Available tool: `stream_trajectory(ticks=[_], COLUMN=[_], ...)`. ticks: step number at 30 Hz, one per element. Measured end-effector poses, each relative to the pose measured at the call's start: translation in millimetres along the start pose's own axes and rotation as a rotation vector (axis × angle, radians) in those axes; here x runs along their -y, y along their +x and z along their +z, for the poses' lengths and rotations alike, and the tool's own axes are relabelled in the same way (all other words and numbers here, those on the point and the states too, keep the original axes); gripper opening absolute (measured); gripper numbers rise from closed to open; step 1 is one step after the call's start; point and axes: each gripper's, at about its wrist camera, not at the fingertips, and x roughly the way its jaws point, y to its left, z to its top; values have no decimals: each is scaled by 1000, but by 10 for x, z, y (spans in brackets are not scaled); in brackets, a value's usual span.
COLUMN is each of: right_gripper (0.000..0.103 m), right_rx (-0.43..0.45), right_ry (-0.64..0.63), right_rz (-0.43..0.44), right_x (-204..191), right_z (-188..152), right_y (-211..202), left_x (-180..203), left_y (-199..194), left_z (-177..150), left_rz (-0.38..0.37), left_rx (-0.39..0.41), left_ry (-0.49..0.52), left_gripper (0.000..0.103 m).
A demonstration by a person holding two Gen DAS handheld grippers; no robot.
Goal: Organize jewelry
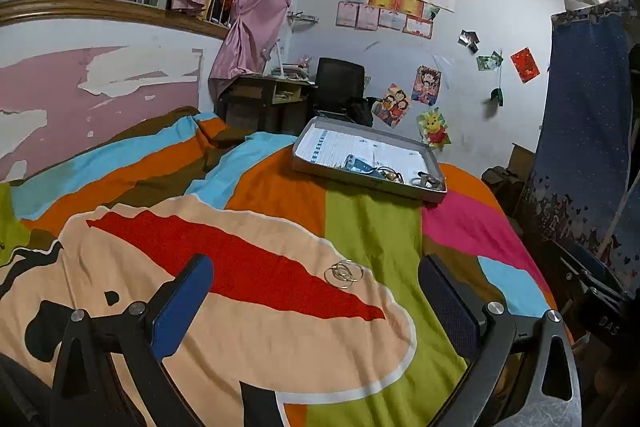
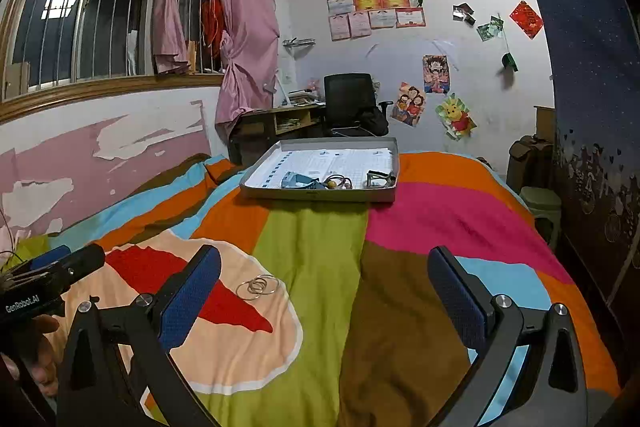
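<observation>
Left wrist view: my left gripper [image 1: 316, 303] and right gripper [image 2: 324, 291] gape empty; thin metal bangles [image 1: 343, 273] lie loose on the bedspread [image 1: 372, 227], well short of the tray [image 1: 362, 181] near its far edge, already holding several pieces.

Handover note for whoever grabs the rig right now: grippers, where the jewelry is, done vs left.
Left gripper: open, empty, hovering over the bedspread.
Right gripper: open, empty, also above the bed.
Silver rings: a small cluster of loose hoops lying on the peach patch of the bedspread, ahead of the left gripper, apart from both grippers.
Tray: grey, shallow, paper-lined, at the far end of the bed. It already holds several small pieces along its near edge; I cannot tell exactly what each is.
Done: those pieces are in the tray.
Left: the rings are not yet picked up; they probably go to the tray next.
</observation>
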Motion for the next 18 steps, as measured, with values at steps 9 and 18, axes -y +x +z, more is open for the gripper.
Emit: stream_trajectory(ticks=[9, 18], right_gripper=[102, 102], right_rx=[-62, -28], right_ry=[24, 42], right_rz=[-9, 18], right_x=[27, 51], right_z=[-11, 141], right_y=[117, 359], left_x=[-14, -142], left_y=[189, 368], left_z=[42, 212], left_rz=[-17, 55], left_rx=[-65, -31], left_ry=[-13, -18], left_gripper=[103, 103])
